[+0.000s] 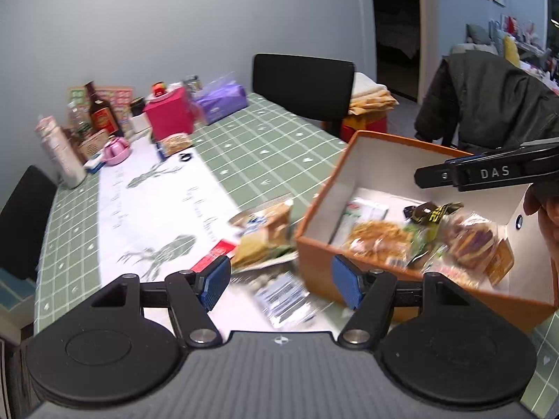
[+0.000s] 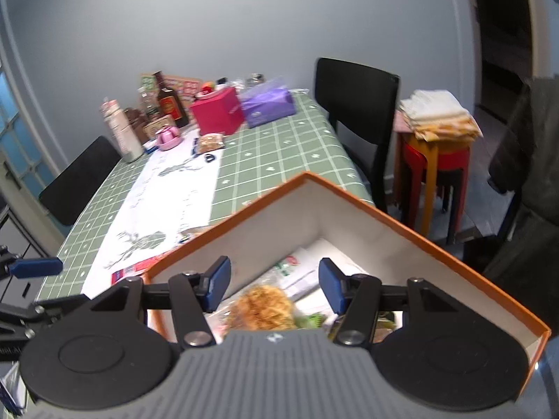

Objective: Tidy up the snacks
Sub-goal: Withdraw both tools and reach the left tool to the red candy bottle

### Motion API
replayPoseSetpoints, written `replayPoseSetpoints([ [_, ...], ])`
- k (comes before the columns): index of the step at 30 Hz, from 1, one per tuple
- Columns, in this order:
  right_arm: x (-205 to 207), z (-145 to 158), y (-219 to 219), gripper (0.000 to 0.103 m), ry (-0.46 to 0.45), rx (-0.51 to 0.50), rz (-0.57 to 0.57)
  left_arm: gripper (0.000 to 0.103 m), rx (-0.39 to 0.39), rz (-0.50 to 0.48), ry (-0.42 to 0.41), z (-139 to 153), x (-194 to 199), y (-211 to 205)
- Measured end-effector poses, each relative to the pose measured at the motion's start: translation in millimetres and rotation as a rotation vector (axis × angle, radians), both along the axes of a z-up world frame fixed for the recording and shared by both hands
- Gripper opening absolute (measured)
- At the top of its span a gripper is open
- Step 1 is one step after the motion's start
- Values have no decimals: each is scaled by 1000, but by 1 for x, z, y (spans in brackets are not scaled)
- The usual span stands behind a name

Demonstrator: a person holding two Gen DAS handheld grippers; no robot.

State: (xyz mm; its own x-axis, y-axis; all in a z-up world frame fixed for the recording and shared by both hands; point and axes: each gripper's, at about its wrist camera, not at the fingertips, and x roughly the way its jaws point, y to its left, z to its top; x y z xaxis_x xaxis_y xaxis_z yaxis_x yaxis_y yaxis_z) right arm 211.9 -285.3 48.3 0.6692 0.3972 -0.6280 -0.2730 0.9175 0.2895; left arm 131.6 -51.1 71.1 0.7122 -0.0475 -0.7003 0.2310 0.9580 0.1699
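Note:
An orange box (image 1: 321, 216) with a white inside stands on the table and holds several wrapped snacks (image 1: 380, 241). My left gripper (image 1: 281, 284) is open and empty, low over loose snack packets (image 1: 265, 230) lying just left of the box; a clear packet (image 1: 283, 296) lies between its fingers. My right gripper (image 2: 274, 284) is open and empty, above the inside of the box (image 2: 349, 195), over a golden snack packet (image 2: 262, 305). The right gripper's arm also shows in the left wrist view (image 1: 489, 173), over the box's far side.
The table has a green checked cloth (image 1: 265, 139) with a white runner. At its far end stand a red box (image 1: 169, 113), a purple tissue pack (image 1: 220, 101), bottles (image 1: 101, 111) and a pink dish (image 1: 117, 150). A black chair (image 1: 302, 83) and a stool with folded cloths (image 2: 436, 122) stand alongside.

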Motion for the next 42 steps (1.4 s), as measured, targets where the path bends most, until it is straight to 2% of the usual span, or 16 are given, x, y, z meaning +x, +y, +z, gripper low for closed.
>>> replayPoseSetpoints([
  [9,-29,13,33,55,-76,-72,95,80,-76,78,1,-12,-41,48],
  [16,-42,16,56,55,-90,-93,155,80,-94,98,31,-32,-55,63],
  [23,-55,11,84,55,-86,-109,237,80,-129,176,31,-50,-51,81],
  [27,-65,-3,101,55,-57,-114,299,80,-149,219,54,-64,-49,90],
  [31,-73,-26,116,55,-19,-168,368,80,-132,212,85,-77,-49,91],
  [34,-74,-29,122,55,-68,-235,369,80,-127,207,96,-82,-46,90],
  [37,-67,-29,125,55,-46,-190,364,81,-147,230,100,-83,-38,92],
  [42,-64,-35,137,55,-21,-177,373,82,-178,307,116,-94,-17,99],
])
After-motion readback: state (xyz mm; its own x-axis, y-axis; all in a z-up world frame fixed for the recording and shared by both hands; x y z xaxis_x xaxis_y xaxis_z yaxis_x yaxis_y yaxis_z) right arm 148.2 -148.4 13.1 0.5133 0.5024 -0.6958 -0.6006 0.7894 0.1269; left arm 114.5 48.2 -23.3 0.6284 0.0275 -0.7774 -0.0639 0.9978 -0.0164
